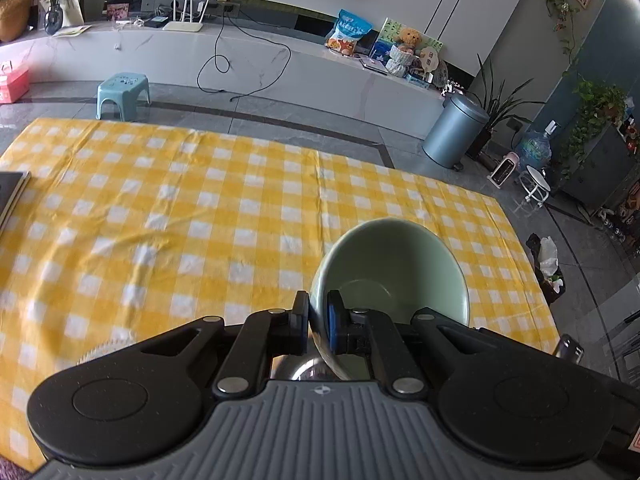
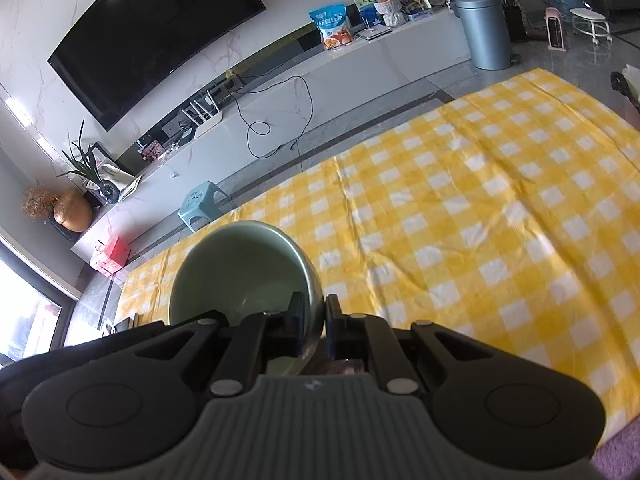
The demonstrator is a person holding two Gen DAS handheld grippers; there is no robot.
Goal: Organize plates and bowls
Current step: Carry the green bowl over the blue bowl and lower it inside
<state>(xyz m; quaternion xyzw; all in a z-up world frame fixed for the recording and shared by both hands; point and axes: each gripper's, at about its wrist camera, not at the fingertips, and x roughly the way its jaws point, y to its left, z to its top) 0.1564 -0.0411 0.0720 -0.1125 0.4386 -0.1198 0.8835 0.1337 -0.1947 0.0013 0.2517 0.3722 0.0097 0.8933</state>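
In the left wrist view, my left gripper [image 1: 318, 300] is shut on the rim of a pale green bowl [image 1: 384, 264]. The bowl hangs tilted above the yellow checked tablecloth [image 1: 160, 200], its inside facing the camera. In the right wrist view, my right gripper [image 2: 314, 302] is likewise shut on the rim of a pale green bowl [image 2: 240, 268], lifted over the tablecloth [image 2: 480, 220] near its left end. Neither view shows the other gripper.
A shiny metal dish [image 1: 304, 372] shows under the left gripper, and a white ribbed rim [image 1: 106, 350] lies beside it. A dark flat object [image 1: 12, 196] rests at the cloth's left edge. Beyond the table are a blue stool [image 1: 123, 92] and a grey bin [image 1: 454, 132].
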